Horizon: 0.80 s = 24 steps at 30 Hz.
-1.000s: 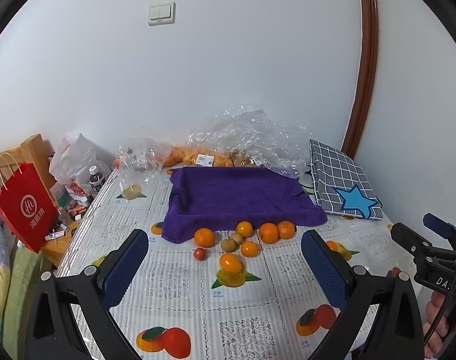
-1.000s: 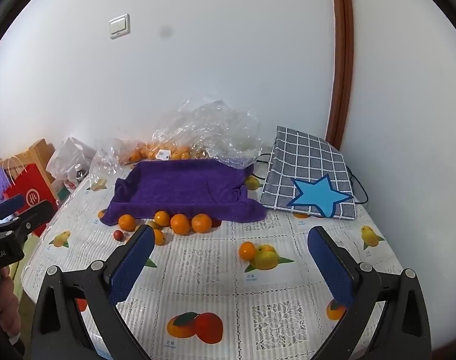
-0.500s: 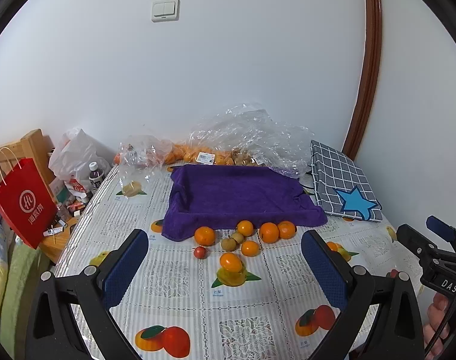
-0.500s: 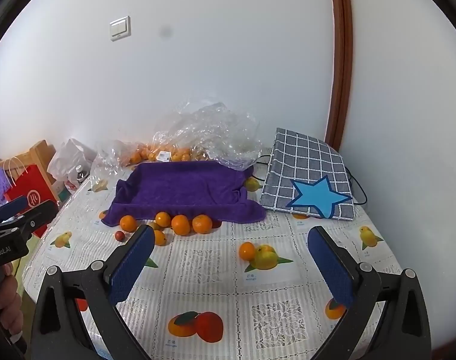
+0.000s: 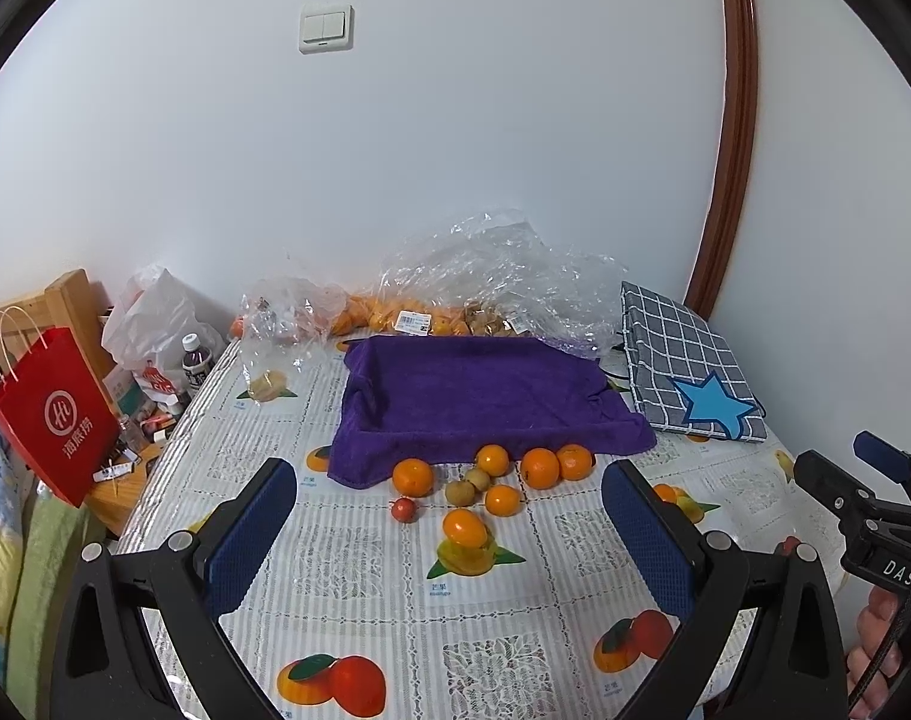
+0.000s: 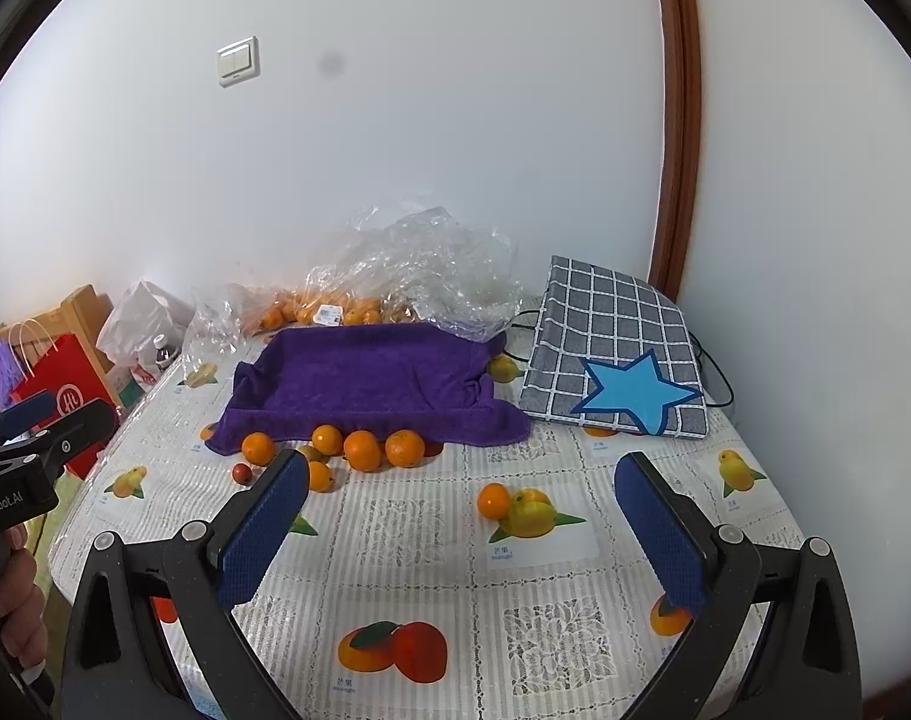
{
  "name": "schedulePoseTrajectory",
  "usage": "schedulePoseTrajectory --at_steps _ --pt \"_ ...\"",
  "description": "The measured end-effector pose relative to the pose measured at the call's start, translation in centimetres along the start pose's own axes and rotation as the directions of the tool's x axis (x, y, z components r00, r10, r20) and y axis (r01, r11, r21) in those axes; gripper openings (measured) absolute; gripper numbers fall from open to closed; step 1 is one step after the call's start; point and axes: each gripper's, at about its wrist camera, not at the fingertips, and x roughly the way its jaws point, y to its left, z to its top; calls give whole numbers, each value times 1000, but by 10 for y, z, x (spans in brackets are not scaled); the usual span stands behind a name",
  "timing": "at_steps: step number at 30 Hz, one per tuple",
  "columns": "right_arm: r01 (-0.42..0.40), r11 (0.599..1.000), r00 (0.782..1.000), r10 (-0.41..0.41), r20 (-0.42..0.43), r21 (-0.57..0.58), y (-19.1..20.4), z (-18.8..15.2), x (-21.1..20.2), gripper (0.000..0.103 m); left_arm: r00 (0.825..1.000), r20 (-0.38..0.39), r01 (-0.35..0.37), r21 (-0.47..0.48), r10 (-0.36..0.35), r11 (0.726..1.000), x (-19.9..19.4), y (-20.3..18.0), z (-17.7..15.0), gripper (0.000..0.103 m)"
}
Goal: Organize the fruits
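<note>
Several oranges (image 5: pixel 414 476) lie loose on the fruit-print tablecloth in front of a tray draped in a purple towel (image 5: pixel 473 390). Among them are two small brown fruits (image 5: pixel 460 492), a small red fruit (image 5: pixel 404 509) and one orange nearer me (image 5: pixel 464 527). In the right wrist view the same cluster (image 6: pixel 362 450) sits before the towel (image 6: pixel 365 378), and a lone orange (image 6: pixel 494 501) lies apart to the right. My left gripper (image 5: pixel 449 528) is open and empty, above the table short of the fruit. My right gripper (image 6: pixel 455 516) is open and empty, to the right of the left one.
Clear plastic bags (image 5: pixel 491 276) with more oranges lie against the wall behind the towel. A grey checked cushion with a blue star (image 5: pixel 689 378) lies at the right. A red paper bag (image 5: pixel 53 414), a bottle and clutter stand beside the table's left edge.
Both grippers have drifted back and up a little, so the fruit and towel sit slightly lower and farther in view. Both stay open; no fruit has moved.
</note>
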Motion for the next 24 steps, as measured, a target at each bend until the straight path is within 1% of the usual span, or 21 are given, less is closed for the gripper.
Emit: schedulePoseTrajectory --at_steps 13,24 --pt "-7 1000 1000 7 -6 -3 3 -1 2 101 1000 -2 -2 -13 2 1000 -1 4 -1 103" --pt "-6 1000 1000 6 -12 12 2 -5 1 101 1000 -4 -3 1 3 1000 -3 4 -5 103"
